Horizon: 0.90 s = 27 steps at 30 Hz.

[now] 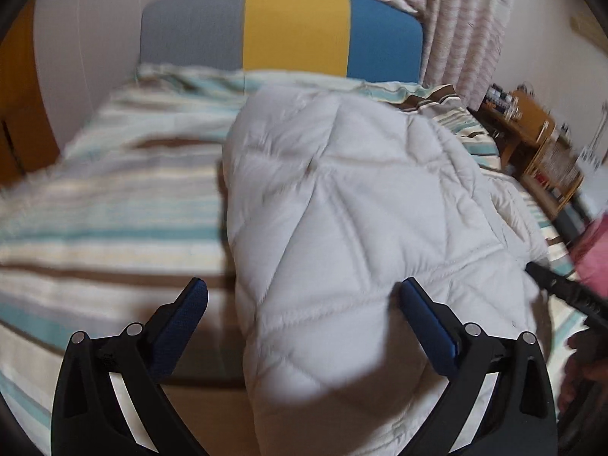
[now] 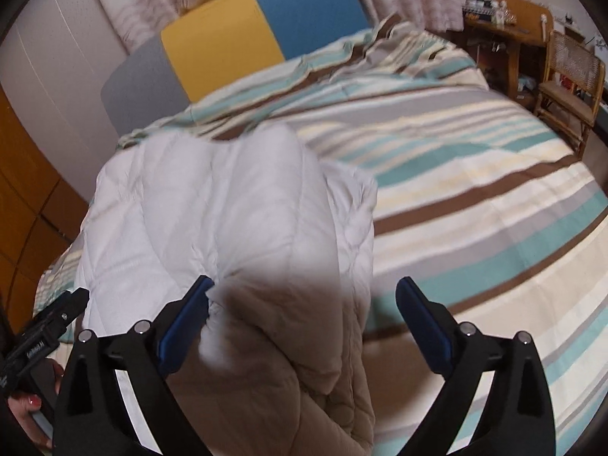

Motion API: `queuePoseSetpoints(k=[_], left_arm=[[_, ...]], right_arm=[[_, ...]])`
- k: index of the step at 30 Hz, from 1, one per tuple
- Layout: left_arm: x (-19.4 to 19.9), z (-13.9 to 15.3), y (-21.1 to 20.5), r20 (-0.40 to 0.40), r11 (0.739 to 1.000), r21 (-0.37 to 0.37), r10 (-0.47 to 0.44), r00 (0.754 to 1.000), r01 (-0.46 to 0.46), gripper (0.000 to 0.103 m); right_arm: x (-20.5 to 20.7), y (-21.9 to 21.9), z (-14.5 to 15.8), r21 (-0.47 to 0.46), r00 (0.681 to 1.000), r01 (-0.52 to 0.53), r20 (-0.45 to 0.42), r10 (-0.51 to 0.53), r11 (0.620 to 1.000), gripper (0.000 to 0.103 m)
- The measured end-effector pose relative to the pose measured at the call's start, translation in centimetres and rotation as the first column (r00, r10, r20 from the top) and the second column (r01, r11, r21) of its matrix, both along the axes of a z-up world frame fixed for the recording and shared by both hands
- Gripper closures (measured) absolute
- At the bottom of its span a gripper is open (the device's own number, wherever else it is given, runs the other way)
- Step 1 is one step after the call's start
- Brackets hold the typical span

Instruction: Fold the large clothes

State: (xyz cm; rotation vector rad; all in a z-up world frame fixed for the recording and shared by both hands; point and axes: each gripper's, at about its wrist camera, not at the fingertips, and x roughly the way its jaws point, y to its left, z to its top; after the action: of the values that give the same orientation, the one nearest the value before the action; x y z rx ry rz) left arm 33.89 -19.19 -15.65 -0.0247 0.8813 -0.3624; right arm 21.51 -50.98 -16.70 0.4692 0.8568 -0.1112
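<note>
White quilted comforter [image 1: 342, 228], folded into a thick bundle, lies on the striped bed [image 1: 95, 209]. Left gripper [image 1: 304, 326] and right gripper [image 2: 302, 323] both gape wide, holding nothing. Before the next fold, seize matching near corners and keep the edges aligned.

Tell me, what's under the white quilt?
The quilt lies on a striped bedspread, which shows all around it. What's directly beneath the quilt is covered and can't be seen.

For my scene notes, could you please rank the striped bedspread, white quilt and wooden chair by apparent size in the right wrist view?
1. Striped bedspread
2. White quilt, enlarged by nearness
3. Wooden chair, far off
</note>
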Motion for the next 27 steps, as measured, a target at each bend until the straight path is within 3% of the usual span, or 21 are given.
queuePoseSetpoints(k=[6, 13, 20, 27], left_arm=[[0.0, -2.1, 2.5, -0.128, 0.981, -0.19, 0.009, 0.992, -0.033, 0.003], [0.3, -2.0, 2.0, -0.146, 0.984, -0.176, -0.062, 0.987, 0.035, 0.003], [2.0, -1.4, 0.6, -0.129, 0.984, -0.122, -0.148, 0.981, 0.132, 0.003], [2.2, -2.4, 0.2, -0.162, 0.981, -0.149, -0.152, 0.975, 0.128, 0.003]], right_arm=[[0.3, -0.6, -1.8, 0.107, 0.998, 0.007, -0.063, 0.0, 0.994, 0.003], [1.0, -1.4, -3.1, 0.19, 0.996, -0.012, -0.08, 0.027, 0.982, 0.003], [2.3, -1.7, -3.6, 0.187, 0.992, -0.069, -0.092, 0.088, 0.98, 0.003], [4.1, -1.8, -4.2, 0.221, 0.986, -0.126, -0.075, 0.146, 0.967, 0.004]])
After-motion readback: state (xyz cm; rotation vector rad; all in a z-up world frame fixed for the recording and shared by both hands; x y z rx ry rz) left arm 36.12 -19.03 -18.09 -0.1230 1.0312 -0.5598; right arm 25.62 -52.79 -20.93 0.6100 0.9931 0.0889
